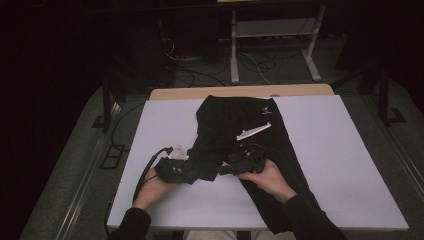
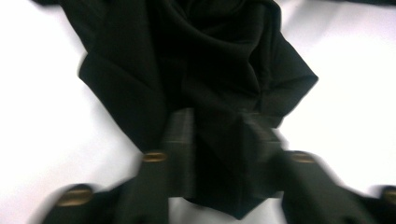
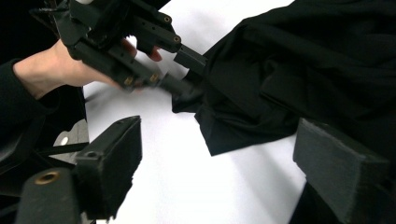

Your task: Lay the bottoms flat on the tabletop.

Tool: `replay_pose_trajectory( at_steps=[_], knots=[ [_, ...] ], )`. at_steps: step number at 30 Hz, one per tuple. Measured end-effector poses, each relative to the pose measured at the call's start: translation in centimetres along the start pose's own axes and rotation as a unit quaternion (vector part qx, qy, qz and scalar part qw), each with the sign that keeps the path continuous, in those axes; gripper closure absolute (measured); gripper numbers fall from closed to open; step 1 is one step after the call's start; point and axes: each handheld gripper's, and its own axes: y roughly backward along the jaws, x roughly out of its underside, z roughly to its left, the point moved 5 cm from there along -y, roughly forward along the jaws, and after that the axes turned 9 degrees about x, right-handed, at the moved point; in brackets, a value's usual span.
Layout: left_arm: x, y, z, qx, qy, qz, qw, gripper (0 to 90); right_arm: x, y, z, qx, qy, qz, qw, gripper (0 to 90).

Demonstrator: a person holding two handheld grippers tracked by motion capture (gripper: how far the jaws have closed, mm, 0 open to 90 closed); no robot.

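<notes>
At the left of the high view, a hand (image 1: 150, 189) in a dark sleeve holds the left tool (image 1: 192, 170) low over the white worktop (image 1: 350, 165), its cable (image 1: 145, 172) curving back toward the near edge. This tool's jaws are clamped on the left edge of the black garment (image 1: 235, 130): in the left gripper view a fold of the garment (image 2: 196, 70) runs down between the two black jaws and fills the gap, the cloth bunched and creased just beyond them with bare white worktop (image 2: 355, 93) on either side. The right gripper view shows the same grip from the side, the left tool (image 3: 187, 72) biting into the corner of the garment (image 3: 299, 70) with the hand (image 3: 56, 70) behind it. The garment itself lies spread across the middle of the worktop, reaching from the far edge toward the person, with a small pale logo near its far end and a grey plate (image 1: 254, 131) of the right tool over its middle. To the right, the right tool (image 1: 220, 170) is held by the other hand (image 1: 267, 177) above the cloth, pointing toward the left tool and near it. Its jaws stand wide apart, the pads (image 3: 116, 158) pressing on nothing, with white worktop (image 3: 187, 177) and the garment's hem between them.
</notes>
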Motion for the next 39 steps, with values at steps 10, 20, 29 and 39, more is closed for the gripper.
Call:
replay_pose_trajectory(
  at_steps=[10, 20, 29, 39],
  knots=[
    [0.0, 1.0, 2.0, 0.044, 0.075, -0.056, 0.9946, 87.3, -1.1, -3.1, 1.1, -0.007, 0.033, 0.023, 0.9992, 45.0],
    [0.0, 0.8, 2.2, 0.044, 0.082, -0.052, 0.9943, 87.1, -1.1, -6.6, 1.6, 0.019, 0.057, 0.044, 0.9972, 53.7],
    [0.0, 0.9, 2.5, 0.048, 0.095, -0.061, 0.9924, 87.0, -1.0, -7.5, 1.0, 0.061, 0.072, 0.041, 0.9946, 58.1],
    [0.0, 1.2, 2.7, 0.048, 0.103, -0.071, 0.9910, 87.0, -0.3, -7.7, 2.2, 0.096, 0.113, 0.047, 0.9878, 85.7]
  ],
)
